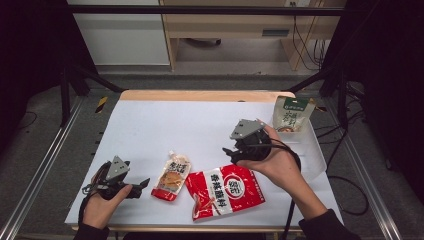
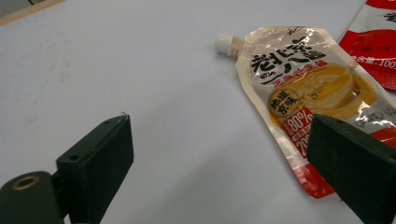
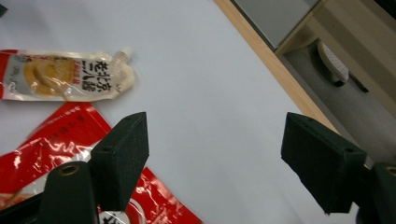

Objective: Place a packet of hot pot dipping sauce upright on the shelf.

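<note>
The spouted sauce pouch lies flat on the white desk near the front edge, its white cap pointing toward the far side; in the left gripper view it sits just beyond the right-hand jaw, untouched. Touching or just beside its right edge lies the large red seasoning bag, flat and tilted, its near corner close to the desk's front edge; in the right gripper view this bag lies under and behind the left-hand jaw. The left tool rests low at the near left, just left of the pouch, pointing toward it; its jaws stand apart with nothing between them. The right tool is held above the desk just beyond the red bag's far edge; its jaws stand wide apart and empty. Well apart at the far right corner, a green and white packet stands upright.
</note>
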Motion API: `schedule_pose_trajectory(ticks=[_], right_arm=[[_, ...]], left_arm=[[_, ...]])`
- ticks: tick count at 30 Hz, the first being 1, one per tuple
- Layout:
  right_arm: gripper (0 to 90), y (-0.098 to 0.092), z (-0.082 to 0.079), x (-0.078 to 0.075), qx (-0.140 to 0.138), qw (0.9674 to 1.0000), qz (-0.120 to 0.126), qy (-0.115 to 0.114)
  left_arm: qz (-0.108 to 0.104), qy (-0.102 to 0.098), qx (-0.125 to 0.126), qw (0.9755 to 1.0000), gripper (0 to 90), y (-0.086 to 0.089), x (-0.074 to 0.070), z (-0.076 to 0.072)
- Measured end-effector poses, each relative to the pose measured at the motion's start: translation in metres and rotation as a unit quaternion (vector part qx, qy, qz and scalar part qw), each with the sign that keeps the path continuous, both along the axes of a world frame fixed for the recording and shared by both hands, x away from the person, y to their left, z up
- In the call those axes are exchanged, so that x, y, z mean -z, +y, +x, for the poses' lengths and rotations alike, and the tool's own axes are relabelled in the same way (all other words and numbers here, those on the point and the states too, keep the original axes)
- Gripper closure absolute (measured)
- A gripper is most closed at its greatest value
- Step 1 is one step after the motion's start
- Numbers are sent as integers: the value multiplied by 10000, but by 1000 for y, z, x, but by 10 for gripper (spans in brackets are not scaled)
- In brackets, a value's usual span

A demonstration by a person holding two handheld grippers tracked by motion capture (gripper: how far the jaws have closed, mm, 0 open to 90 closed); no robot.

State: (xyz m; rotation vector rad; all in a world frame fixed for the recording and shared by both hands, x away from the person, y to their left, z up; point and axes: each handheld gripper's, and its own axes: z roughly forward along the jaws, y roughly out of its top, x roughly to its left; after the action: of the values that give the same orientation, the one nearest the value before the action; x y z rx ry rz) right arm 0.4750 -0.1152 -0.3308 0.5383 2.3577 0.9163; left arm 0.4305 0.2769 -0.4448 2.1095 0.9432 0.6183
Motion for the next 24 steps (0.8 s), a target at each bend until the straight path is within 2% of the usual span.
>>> schedule_pose_trajectory(ticks=[4, 9, 10, 14, 19, 22, 24], right_arm=[[247, 13, -3, 6, -82, 9999, -8, 70], [258, 42, -9, 17, -330, 9993, 33, 178], [258, 42, -9, 17, -330, 9993, 33, 178], [261, 63, -8, 26, -459, 9984, -13, 333], [222, 74, -1, 33, -380, 9982, -27, 462], [158, 81, 4, 38, -289, 9981, 19, 536], [114, 85, 6, 40, -222, 9989, -8, 421]], left_arm=[[20, 15, 35, 10000, 78, -2, 0, -1], [54, 23, 118, 9999, 79, -4, 0, -2], [54, 23, 118, 9999, 79, -4, 0, -2], [72, -14, 149, 9999, 77, -6, 0, -2], [95, -32, 175, 9998, 77, -7, 0, -3], [146, -22, 194, 9997, 77, -8, 0, -3], [191, -15, 203, 9996, 78, -8, 0, -3]])
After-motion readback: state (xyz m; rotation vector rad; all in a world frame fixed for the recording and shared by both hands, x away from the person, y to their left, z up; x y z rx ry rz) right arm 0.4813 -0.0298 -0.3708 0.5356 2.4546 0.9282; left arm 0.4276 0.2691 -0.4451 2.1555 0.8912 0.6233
